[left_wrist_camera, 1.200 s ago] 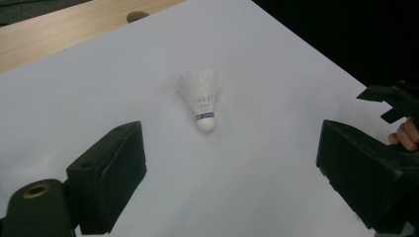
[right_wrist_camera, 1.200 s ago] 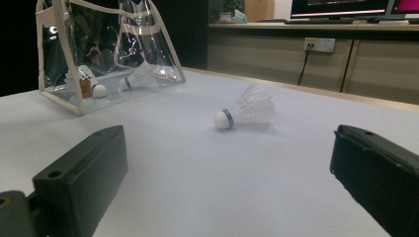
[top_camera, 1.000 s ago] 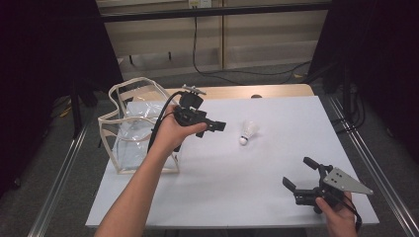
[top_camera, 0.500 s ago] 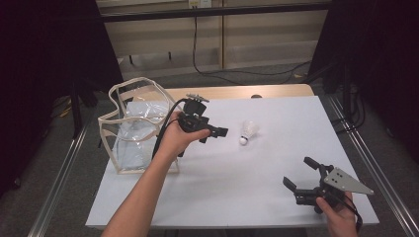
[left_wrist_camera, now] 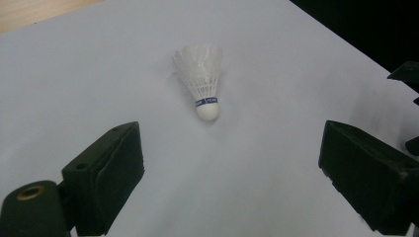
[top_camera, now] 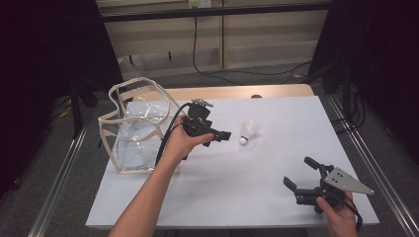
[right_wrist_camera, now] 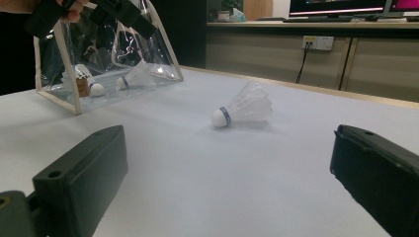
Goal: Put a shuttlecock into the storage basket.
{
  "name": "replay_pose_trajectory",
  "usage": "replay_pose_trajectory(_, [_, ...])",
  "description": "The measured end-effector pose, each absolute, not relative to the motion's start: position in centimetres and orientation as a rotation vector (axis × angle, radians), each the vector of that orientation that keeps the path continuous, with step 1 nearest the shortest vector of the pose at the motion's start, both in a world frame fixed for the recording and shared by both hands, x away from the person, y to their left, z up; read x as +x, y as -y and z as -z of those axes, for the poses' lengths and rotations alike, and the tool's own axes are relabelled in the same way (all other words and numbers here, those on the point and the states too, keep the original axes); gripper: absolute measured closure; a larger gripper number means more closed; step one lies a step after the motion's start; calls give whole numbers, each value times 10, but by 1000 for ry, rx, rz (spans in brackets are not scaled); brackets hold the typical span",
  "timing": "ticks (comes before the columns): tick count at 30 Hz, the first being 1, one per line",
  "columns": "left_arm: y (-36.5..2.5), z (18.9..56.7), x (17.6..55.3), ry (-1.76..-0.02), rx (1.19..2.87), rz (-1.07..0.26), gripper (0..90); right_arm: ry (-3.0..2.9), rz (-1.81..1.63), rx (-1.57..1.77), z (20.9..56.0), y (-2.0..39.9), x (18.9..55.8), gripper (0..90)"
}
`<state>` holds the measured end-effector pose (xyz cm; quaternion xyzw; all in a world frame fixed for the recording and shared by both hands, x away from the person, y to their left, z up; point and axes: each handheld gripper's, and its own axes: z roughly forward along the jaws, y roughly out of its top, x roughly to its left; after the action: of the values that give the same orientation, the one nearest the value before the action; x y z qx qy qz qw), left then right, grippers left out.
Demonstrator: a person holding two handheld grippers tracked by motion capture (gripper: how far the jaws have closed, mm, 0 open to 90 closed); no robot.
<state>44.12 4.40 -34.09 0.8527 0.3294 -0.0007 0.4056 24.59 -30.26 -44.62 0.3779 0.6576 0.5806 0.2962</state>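
A white feathered shuttlecock [top_camera: 248,132] lies on its side on the white table [top_camera: 257,197], cork toward the person. My left gripper [top_camera: 218,138] hovers just left of it, open, with nothing between its jaws. In the left gripper view the shuttlecock [left_wrist_camera: 202,84] lies ahead of the wide jaws of that gripper [left_wrist_camera: 232,177]. My right gripper [top_camera: 300,173] rests open near the table's front right corner. Its own view has the shuttlecock [right_wrist_camera: 242,109] farther off beyond the spread jaws of the right gripper [right_wrist_camera: 227,182].
A clear plastic bag with cream trim [top_camera: 133,128] stands at the table's left side. In the right gripper view the bag [right_wrist_camera: 106,59] holds two shuttlecocks [right_wrist_camera: 89,81]. A wooden strip [top_camera: 237,92] borders the table's far edge.
My left gripper has moved right and a little toward the person, away from the bag and closer to the shuttlecock. The right gripper has stayed put.
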Motion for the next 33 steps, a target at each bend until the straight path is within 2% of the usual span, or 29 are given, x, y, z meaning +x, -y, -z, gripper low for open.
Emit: replay_pose_trajectory(33, [-35,361,434,-836,2140,-35,97,-1749,-1557,997,445,302,250,10])
